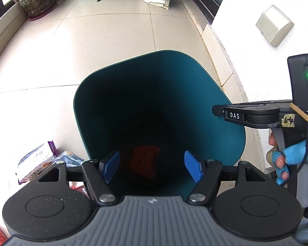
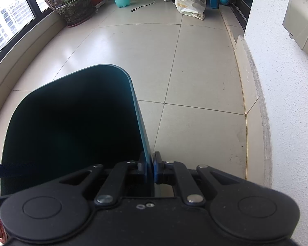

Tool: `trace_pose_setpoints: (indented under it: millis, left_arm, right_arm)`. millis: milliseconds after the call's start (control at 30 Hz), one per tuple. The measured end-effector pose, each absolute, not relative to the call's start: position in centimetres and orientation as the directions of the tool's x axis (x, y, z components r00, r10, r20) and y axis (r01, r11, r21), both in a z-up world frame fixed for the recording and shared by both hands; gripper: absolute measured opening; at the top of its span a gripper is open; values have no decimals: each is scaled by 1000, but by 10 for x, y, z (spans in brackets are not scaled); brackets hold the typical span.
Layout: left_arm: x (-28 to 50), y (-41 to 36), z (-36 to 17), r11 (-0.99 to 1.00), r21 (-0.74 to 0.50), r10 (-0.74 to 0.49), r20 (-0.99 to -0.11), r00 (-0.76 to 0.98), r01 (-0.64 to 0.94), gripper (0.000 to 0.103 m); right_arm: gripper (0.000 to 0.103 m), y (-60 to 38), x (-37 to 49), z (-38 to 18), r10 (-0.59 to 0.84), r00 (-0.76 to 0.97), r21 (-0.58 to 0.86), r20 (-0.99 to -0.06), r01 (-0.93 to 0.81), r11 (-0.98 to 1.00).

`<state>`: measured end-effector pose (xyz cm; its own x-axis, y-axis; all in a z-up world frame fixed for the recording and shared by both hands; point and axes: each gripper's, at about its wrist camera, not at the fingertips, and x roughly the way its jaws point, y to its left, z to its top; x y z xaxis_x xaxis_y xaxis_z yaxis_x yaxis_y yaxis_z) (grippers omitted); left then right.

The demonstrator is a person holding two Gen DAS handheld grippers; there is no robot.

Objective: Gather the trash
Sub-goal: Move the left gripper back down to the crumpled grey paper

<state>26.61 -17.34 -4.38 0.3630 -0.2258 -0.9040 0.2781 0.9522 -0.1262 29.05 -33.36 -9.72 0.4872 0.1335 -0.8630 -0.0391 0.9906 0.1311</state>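
My left claw (image 1: 152, 167) hangs wide open and empty over the bin (image 1: 219, 94); right claw (image 2: 151, 169) pinches its rim. Keep bin steady; wrappers (image 1: 39, 164) next.

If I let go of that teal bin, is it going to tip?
Probably not. The teal bin looks thin-walled and light, nearly empty except a red mesh item. The right gripper pinches its rim; any tilt is unclear.

The right gripper (image 2: 151, 166) fingers (image 2: 158, 170) pinch the teal bin (image 2: 71, 119) wall.
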Motion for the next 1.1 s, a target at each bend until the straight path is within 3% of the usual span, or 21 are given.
trace_pose_setpoints:
  millis: [600,1100]
  left_arm:
    - [215,-84,-25,987,-100,-147,-888,436,128,69]
    - [204,-31,-184,991,-121,-108,-974,197,-56,69]
  right_arm:
    - [3,-333,285,-99,73,499,83,-863,-3,997]
    - [5,-314,288,-98,19,489,13,-872,-14,1000]
